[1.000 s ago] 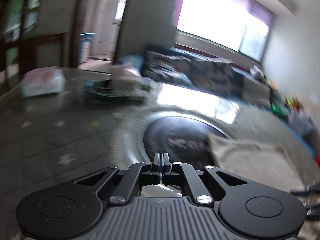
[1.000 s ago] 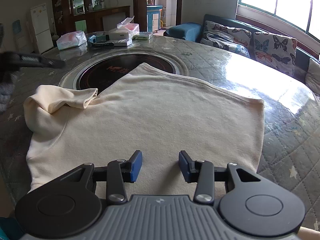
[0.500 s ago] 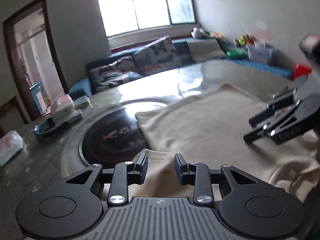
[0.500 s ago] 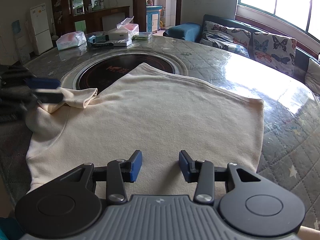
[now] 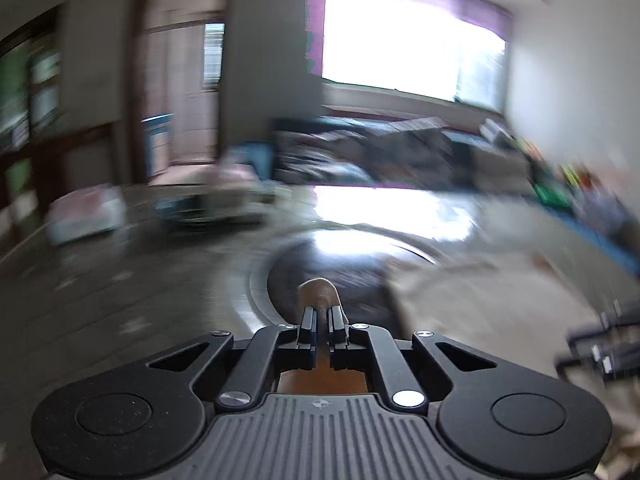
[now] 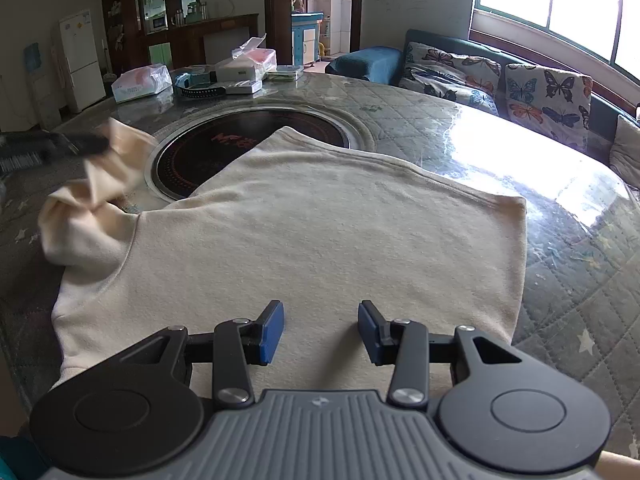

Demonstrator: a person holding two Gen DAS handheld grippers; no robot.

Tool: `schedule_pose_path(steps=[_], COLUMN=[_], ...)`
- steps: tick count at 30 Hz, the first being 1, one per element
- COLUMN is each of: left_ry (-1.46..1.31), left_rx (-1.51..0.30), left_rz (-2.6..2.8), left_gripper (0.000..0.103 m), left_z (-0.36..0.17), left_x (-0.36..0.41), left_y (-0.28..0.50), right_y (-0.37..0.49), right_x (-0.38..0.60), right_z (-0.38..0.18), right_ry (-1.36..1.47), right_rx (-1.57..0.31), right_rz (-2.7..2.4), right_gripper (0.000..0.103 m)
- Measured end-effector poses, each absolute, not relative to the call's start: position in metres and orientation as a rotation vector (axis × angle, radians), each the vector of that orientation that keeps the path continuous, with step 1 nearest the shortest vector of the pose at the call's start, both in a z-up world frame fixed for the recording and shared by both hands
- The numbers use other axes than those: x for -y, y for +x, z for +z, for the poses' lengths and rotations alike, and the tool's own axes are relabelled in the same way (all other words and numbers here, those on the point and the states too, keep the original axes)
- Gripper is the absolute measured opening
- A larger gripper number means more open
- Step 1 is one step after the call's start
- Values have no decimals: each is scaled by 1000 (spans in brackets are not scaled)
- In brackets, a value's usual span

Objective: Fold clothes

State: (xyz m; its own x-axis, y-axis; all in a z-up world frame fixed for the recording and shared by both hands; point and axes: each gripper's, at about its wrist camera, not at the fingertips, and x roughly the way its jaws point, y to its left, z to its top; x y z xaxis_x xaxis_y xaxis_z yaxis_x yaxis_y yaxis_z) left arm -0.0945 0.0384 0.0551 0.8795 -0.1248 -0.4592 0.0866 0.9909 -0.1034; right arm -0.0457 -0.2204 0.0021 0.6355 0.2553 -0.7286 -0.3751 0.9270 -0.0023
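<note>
A cream shirt [image 6: 320,232] lies spread flat on the round table [image 6: 560,216]. Its left sleeve [image 6: 116,160] is lifted off the table. My left gripper [image 5: 322,316] is shut on that sleeve, and a fold of cream cloth [image 5: 319,294] pokes out between the fingers. The left gripper shows blurred at the left edge of the right wrist view [image 6: 80,144]. My right gripper [image 6: 321,330] is open and empty, low over the near hem of the shirt. The left wrist view is heavily blurred.
A black round hotplate [image 6: 224,156] sits in the table's centre, partly under the shirt. Tissue packs and boxes [image 6: 236,68] stand at the table's far side. A sofa with butterfly cushions [image 6: 500,80] runs along the window wall.
My left gripper has closed on the sleeve and pulled it up and out to the left. The right gripper has not moved.
</note>
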Motion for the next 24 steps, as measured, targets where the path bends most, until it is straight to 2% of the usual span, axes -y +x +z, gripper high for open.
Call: schedule_pose_path(steps=[8, 14, 19, 24], left_ry=[-258, -246, -187, -142], left_rx=[-507, -546, -523, -589], left_rz=[25, 46, 43, 83], left_gripper=[6, 6, 6, 11], left_z=[43, 24, 31, 24], left_x=[-120, -129, -125, -126], left_y=[-117, -111, -93, -73], right_y=[-47, -57, -72, -86], right_x=[216, 186, 140, 99], right_z=[8, 23, 28, 25], right_ry=[-185, -228, -307, -371], right_rx=[-797, -768, -745, -730], right_rz=[361, 468, 638, 796], right_gripper=[42, 41, 41, 40])
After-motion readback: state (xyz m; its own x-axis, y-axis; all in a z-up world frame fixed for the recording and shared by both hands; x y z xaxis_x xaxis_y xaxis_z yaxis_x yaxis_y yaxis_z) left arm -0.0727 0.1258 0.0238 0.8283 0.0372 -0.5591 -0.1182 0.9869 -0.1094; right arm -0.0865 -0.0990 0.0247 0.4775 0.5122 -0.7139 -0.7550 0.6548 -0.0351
